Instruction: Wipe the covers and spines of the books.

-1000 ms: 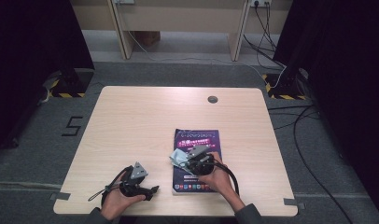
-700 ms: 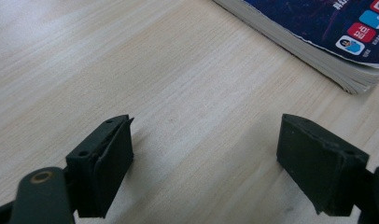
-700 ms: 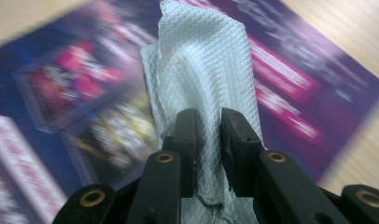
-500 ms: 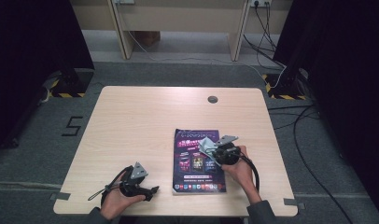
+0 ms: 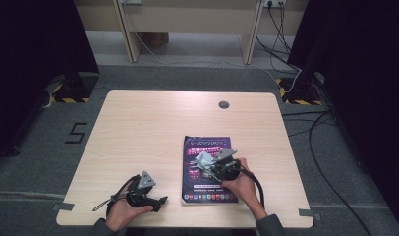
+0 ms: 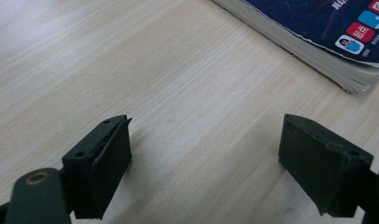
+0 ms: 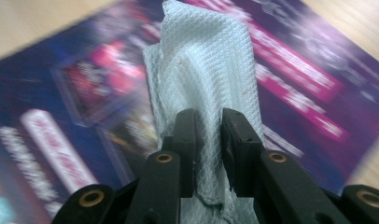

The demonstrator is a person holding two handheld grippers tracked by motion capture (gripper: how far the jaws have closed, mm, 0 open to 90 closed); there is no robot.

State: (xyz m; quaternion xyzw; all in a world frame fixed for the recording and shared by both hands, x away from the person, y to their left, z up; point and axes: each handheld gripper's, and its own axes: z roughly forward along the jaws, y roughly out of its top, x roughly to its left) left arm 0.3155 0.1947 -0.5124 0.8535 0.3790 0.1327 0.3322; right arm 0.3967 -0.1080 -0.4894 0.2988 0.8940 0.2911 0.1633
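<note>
A purple-covered book [image 5: 207, 189] lies flat on the front right part of the wooden table [image 5: 138, 132]. My right gripper [image 5: 208, 166] is over the middle of the cover, shut on a white textured cloth [image 5: 201, 159] that hangs down onto the book. In the right gripper view the cloth [image 7: 206, 60] is pinched between the two black jaws of the right gripper [image 7: 208, 135], with the blurred cover [image 7: 295, 84] behind it. My left gripper [image 5: 159, 201] rests near the table's front edge, left of the book. In the left gripper view the left gripper [image 6: 206, 158] stands open with nothing between its jaws, and the book's corner [image 6: 318, 32] lies ahead of it.
A round cable hole [image 5: 223, 104] sits near the table's far edge. Cables [image 5: 325, 128] run over the grey floor to the right. A taped "5" [image 5: 75, 132] marks the floor on the left. Desk legs [image 5: 126, 29] stand behind.
The right gripper carried the cloth from the cover's left side across to its right side, then back toward the middle. The left gripper stayed put.
</note>
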